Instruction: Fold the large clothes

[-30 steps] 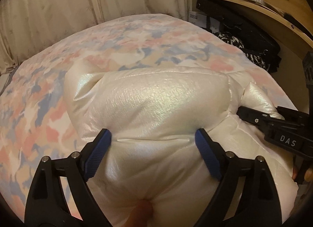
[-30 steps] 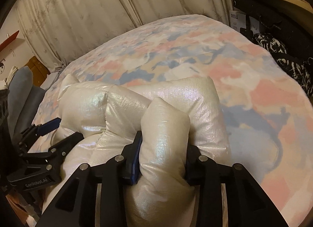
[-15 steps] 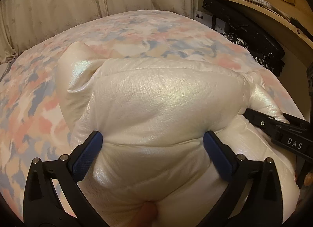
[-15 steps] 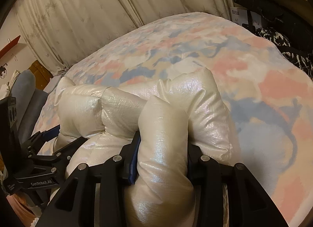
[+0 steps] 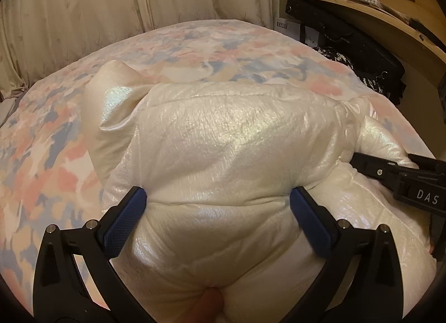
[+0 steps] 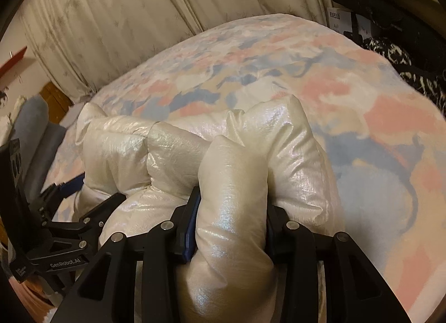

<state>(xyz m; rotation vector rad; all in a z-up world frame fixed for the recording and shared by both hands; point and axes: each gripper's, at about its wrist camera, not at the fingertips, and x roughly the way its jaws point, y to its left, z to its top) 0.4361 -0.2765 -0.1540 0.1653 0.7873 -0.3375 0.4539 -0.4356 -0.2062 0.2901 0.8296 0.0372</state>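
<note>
Since a second ago the left gripper (image 5: 217,208) has spread its jaws wider and sunk slightly; the right gripper (image 6: 230,225) has kept its clamp. Left wrist view: pearly white puffer jacket (image 5: 223,139) bunched on the floral bed (image 5: 50,161); blue pads (image 5: 125,225) stand fully apart either side of a padded fold, the fabric bulging between them. Right gripper's black fingers beside the jacket's right edge. Right wrist view: jaws narrowly parted, squeezing a padded roll of jacket (image 6: 231,189). Curtains (image 6: 125,16) behind the bed.
</note>
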